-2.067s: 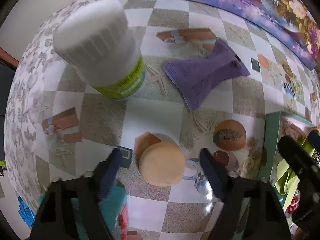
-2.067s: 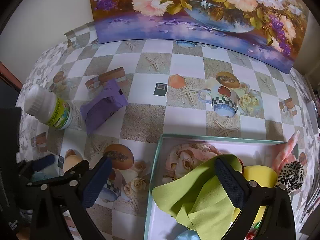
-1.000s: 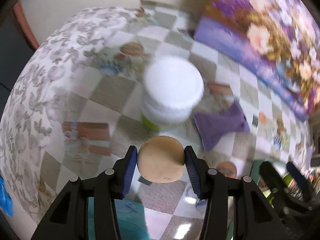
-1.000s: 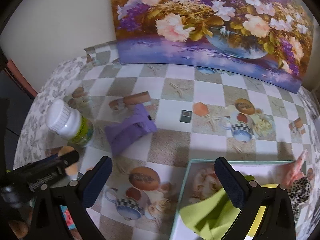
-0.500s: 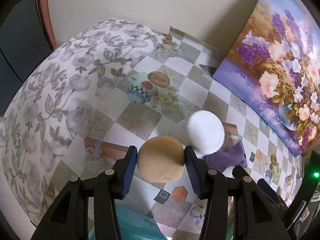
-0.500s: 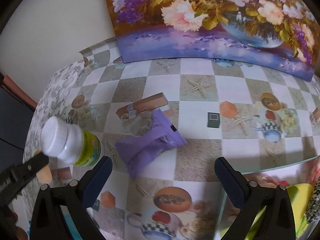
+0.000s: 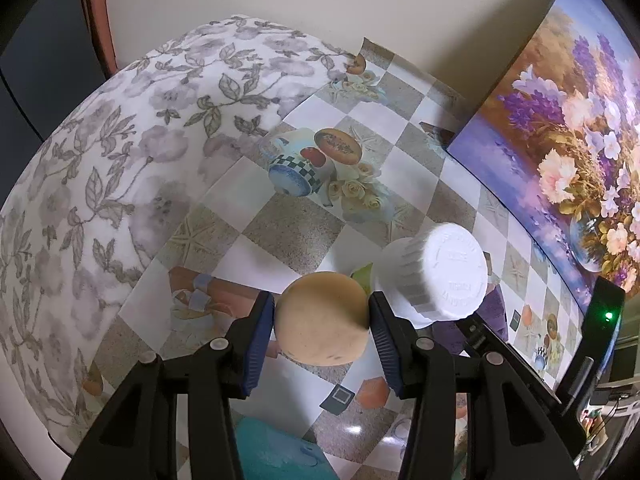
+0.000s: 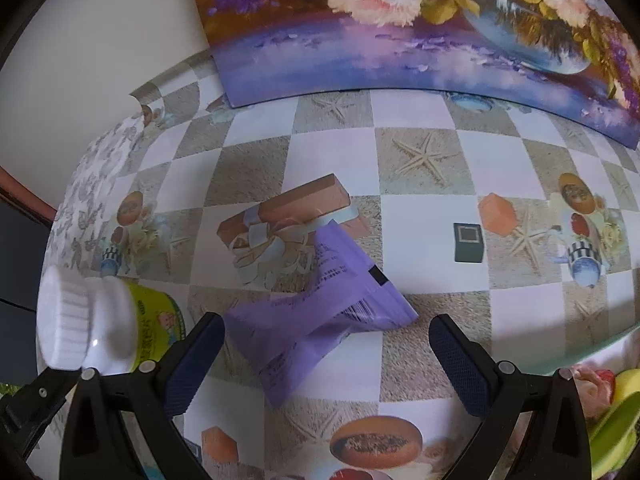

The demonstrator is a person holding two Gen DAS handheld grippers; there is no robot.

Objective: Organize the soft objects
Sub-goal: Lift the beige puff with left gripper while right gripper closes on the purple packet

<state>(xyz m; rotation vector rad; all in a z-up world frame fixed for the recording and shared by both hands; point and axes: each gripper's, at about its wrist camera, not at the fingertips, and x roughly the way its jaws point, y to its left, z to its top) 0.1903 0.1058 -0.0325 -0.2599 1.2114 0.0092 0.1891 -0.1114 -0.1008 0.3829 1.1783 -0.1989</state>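
Covering the whole counter point(image 8: 336, 152), a glossy checkered cloth printed with starfish, teapots and gift boxes meets a grey floral cloth at the left edge, and a large flower painting point(image 8: 420, 32) leans on the pale wall along the far edge. At the near right corner a green-rimmed box point(image 8: 600, 350) shows only its edge, with something yellow-green inside; by my reading that is where the soft things go.

A white-capped bottle point(image 8: 86, 322) with a green label stands near the left edge, just beside the left tool point(image 7: 322, 320). That tool is clenched on a tan sponge puff point(image 7: 322, 318), held clear above the counter, its blue pads pressing both sides.

A purple soft packet point(image 8: 320, 308) lies flat mid-counter, touching nothing else, its long axis running from near left to far right. It sits straight ahead of the right tool point(image 8: 324, 360), whose fingers are spread wide and hold nothing; the left finger's tip is close to the packet's near left end. The right tool is plainly the nearer one, so the packet looks like its pick. Because the packet lies slantwise to the gap, a small turn of the wrist would probably let the fingers close across its narrow width.
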